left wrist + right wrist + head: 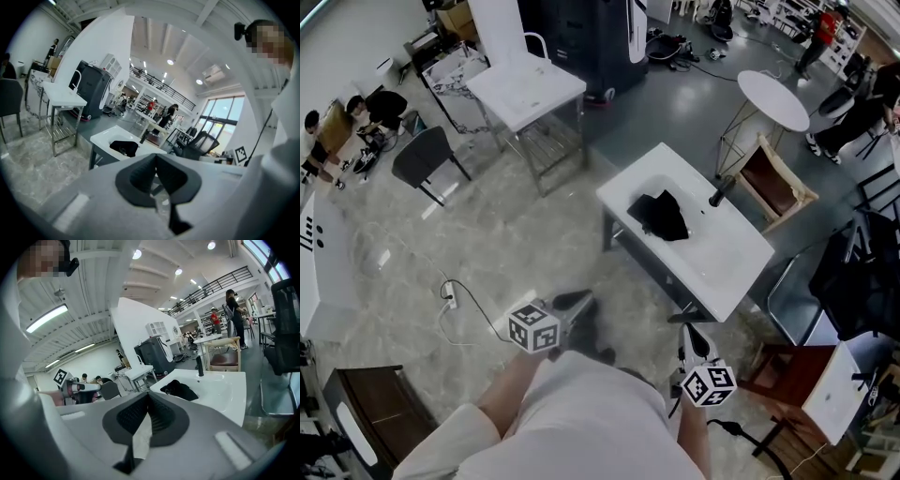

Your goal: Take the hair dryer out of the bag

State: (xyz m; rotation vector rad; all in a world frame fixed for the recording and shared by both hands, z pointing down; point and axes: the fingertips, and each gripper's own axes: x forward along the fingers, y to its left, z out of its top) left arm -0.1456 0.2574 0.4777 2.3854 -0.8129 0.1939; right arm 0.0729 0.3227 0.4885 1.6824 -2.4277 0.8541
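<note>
A crumpled black bag [661,216] lies on a white basin-shaped table [727,258] ahead of me. No hair dryer shows outside it. A black upright object [720,192] stands at the table's far edge. My left gripper [584,300] and right gripper [692,330] hang near my body, well short of the table, both shut and empty. In the left gripper view the bag [124,147] sits beyond the shut left gripper [155,158]. The right gripper view shows the bag [180,390] and the table [225,390] past the shut right gripper [147,398].
Another white table [525,89] stands at the back left, with a dark chair [427,155] nearby. A round white table [773,98] and a wooden chair [778,183] stand behind the bag's table. A cable [455,305] lies on the floor at left. People sit and stand far off.
</note>
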